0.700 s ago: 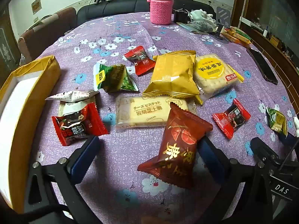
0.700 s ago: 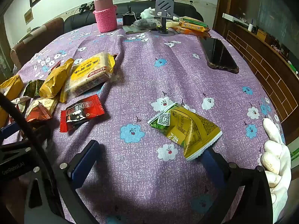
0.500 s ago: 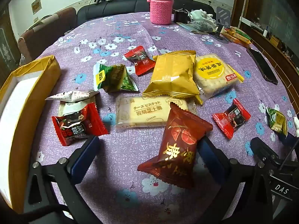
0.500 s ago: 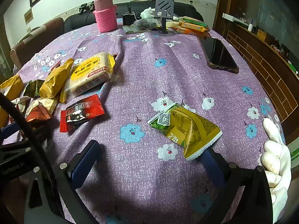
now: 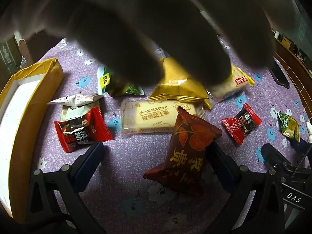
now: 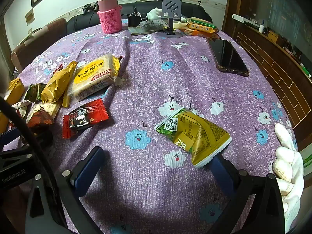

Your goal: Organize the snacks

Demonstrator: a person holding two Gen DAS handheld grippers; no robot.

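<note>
Several snack packets lie on the purple flowered tablecloth [image 6: 175, 74]. In the left wrist view my left gripper [image 5: 154, 161] is open; a dark red packet [image 5: 185, 152] lies against its right finger. A cheese biscuit pack [image 5: 154, 119], a gold bag [image 5: 177, 89] and red candies [image 5: 81, 130] lie ahead. A yellow box [image 5: 25, 105] stands at the left. A dark blurred hand [image 5: 146, 29] covers the upper view. My right gripper [image 6: 156, 165] is open; a green-yellow packet [image 6: 195, 134] rests by its right finger.
A phone [image 6: 226, 56] lies at the right. A pink-sleeved flask [image 6: 109, 13], a phone stand [image 6: 171, 11] and more packets [image 6: 200, 27] stand at the far edge. A white-gloved hand [image 6: 286, 161] holds the right gripper. Wooden furniture runs along the right.
A dark blurred hand has come in front of the left wrist camera and hides the far table. The grippers and packets have not moved.
</note>
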